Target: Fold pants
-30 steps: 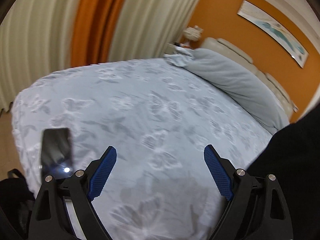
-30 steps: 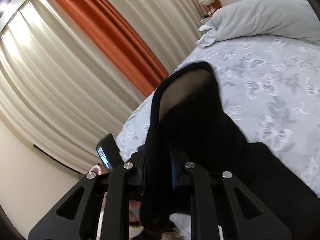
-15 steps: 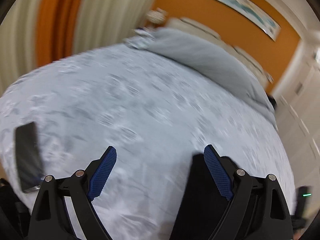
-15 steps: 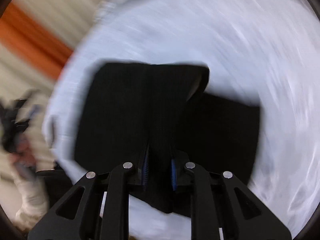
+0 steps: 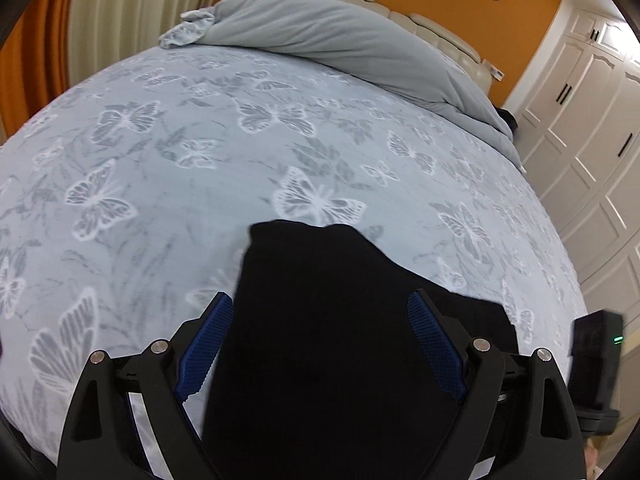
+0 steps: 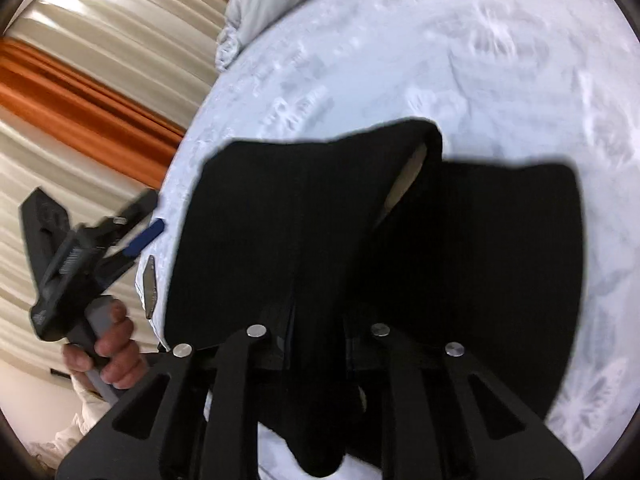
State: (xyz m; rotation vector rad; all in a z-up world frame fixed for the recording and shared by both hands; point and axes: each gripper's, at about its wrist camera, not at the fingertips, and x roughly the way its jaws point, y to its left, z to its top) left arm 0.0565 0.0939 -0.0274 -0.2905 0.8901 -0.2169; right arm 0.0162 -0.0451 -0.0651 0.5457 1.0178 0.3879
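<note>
The black pants (image 6: 280,220) lie spread on the butterfly-print bed cover (image 6: 500,60), with one top corner curled up and showing a pale lining. My right gripper (image 6: 318,312) pinches a ridge of the pants' near edge; its jaws are closing with the fabric between them. In the left wrist view the pants (image 5: 328,340) reach up between the fingers of my left gripper (image 5: 320,300), which stands open just above them, its blue pads (image 5: 208,340) apart from the cloth. A hand (image 6: 116,352) holds the left gripper (image 6: 94,210) beside the bed's left edge.
A grey rolled duvet (image 5: 340,36) lies along the head of the bed, before a cream headboard (image 5: 440,32). A dark phone (image 6: 150,286) rests at the bed's edge near the pants. Curtains (image 6: 100,80) hang on the left, white wardrobe doors (image 5: 580,140) on the right.
The right gripper has brought the hanging pants down and spread them on the bed. The left gripper swung right across the bed and now sits over the pants.
</note>
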